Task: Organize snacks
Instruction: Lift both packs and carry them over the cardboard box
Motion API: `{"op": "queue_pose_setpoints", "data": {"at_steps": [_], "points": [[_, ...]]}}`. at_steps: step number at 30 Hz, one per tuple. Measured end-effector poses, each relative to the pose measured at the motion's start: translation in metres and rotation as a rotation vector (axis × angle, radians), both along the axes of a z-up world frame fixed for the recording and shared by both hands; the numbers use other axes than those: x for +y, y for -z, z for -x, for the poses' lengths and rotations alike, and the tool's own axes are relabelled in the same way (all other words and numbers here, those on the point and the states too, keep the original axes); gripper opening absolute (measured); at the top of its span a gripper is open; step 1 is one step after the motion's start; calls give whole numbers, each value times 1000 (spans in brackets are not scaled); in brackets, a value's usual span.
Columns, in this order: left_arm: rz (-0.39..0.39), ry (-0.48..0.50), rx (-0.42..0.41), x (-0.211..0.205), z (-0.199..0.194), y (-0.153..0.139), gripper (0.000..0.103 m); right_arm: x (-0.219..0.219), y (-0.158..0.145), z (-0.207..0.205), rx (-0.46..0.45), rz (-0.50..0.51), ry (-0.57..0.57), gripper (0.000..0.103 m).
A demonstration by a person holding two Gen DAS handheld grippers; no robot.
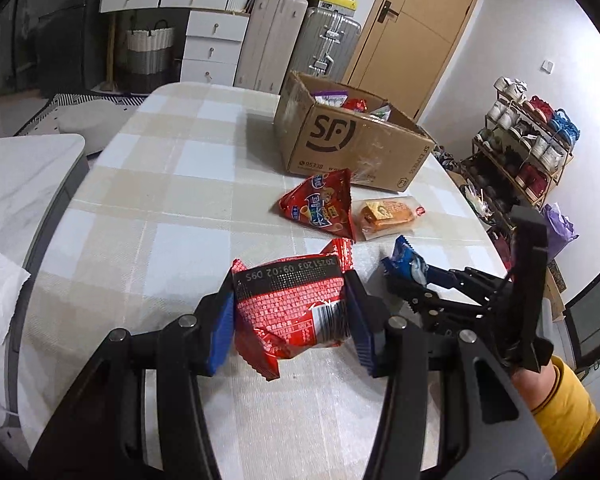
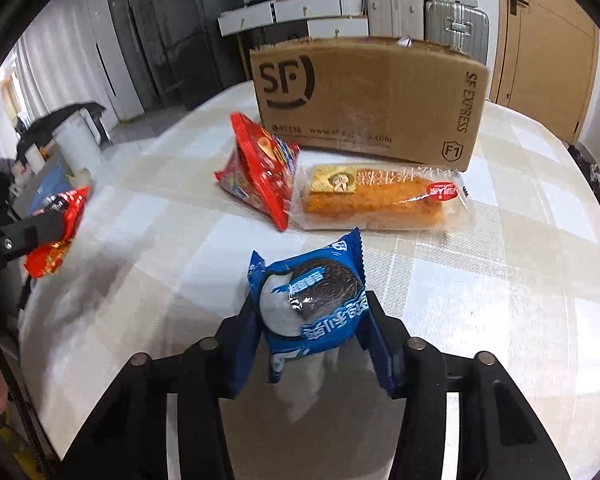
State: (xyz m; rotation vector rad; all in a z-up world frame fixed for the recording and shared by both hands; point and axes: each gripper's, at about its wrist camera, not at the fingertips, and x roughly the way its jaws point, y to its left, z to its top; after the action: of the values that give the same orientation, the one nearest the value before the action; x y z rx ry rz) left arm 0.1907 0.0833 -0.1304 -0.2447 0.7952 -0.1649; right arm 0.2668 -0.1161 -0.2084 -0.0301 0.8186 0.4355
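Left gripper [image 1: 290, 320] grips the red packet [image 1: 296, 308], right gripper [image 2: 314, 334] the blue cookie pack [image 2: 308, 300]; lift both clear over the cardboard box [image 2: 364, 100] rim before letting go.

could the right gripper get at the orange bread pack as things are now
Probably not yet: the right gripper is shut on the blue cookie pack. The path ahead to the bread pack looks free, though.

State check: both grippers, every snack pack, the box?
left gripper: shut on red snack pack
right gripper: shut on blue Oreo pack
red triangular chip bag: loose on table
clear-wrapped bread: lying flat on table
SF cardboard box: open, snacks inside
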Motion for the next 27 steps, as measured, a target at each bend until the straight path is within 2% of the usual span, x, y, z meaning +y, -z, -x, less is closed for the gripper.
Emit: {"op": "queue_pose_setpoints", "data": {"at_steps": [15,20,27], "points": [[-32,16,-76,-21,37,-37,47,-34,-83,72,-164,-259,-24,49],[-44,19,-113,-25,49,-53,47,-51,-119,103,-274,-369,-24,49],[-72,32,-143,-39,55,-71,47,-54,-138,126,-316,-391,-56,49]]}}
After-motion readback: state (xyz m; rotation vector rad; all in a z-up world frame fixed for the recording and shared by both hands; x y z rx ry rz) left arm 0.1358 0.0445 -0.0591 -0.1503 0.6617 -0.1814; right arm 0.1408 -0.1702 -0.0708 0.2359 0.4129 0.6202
